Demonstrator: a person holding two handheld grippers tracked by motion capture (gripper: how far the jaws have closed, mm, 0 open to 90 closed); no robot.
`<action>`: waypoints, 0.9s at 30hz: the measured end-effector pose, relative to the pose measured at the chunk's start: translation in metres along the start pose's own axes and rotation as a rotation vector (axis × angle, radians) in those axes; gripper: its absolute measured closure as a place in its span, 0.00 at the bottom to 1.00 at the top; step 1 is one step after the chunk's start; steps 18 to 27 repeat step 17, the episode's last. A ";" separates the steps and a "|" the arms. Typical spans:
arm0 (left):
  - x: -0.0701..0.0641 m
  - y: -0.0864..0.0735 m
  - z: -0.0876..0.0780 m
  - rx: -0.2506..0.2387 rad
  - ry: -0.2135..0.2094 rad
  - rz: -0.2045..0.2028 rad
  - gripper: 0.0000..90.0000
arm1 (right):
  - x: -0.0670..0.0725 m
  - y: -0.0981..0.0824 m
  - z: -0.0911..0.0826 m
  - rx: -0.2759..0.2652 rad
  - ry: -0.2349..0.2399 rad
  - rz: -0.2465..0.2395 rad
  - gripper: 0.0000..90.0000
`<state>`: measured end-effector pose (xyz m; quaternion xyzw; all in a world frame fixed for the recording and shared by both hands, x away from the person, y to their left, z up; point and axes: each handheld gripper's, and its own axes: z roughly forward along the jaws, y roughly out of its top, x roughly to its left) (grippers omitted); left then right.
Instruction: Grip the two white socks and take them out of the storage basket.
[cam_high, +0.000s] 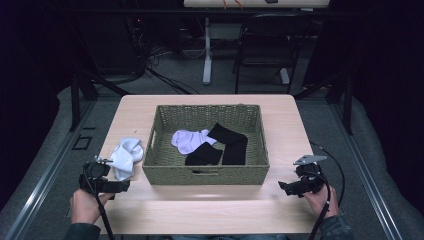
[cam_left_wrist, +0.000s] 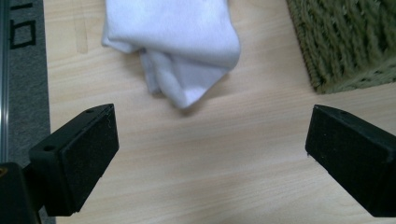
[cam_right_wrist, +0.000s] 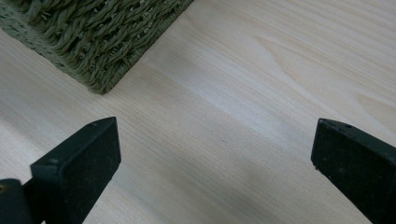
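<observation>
Your left hand-held gripper (cam_left_wrist: 210, 154) and right hand-held gripper (cam_right_wrist: 215, 163) both gape empty over the worktop (cam_high: 210, 205); white sock (cam_high: 126, 157) lies beside the basket (cam_high: 205, 175).

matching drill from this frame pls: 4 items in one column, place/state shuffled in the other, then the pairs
Items
1. white sock
2. black socks
3. lavender sock
4. right gripper

Places/states
A. in the basket, left of the dark pair
B. on the table, just left of the basket
C. open, over bare table right of the basket
D. in the basket, right of centre

Pairs: 1-B, 2-D, 3-A, 4-C
</observation>
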<state>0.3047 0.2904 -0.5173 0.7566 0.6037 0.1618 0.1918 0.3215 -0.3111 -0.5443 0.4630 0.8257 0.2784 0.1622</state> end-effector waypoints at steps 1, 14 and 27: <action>-0.002 -0.003 0.002 0.000 0.002 0.000 0.02 | 0.000 0.000 0.000 0.001 0.000 -0.001 0.01; -0.009 -0.024 0.017 -0.013 0.006 -0.031 0.00 | 0.000 0.001 0.002 0.004 -0.006 -0.008 0.01; -0.007 -0.026 0.021 -0.005 -0.005 -0.043 0.00 | 0.000 0.001 0.003 0.002 -0.015 -0.006 0.01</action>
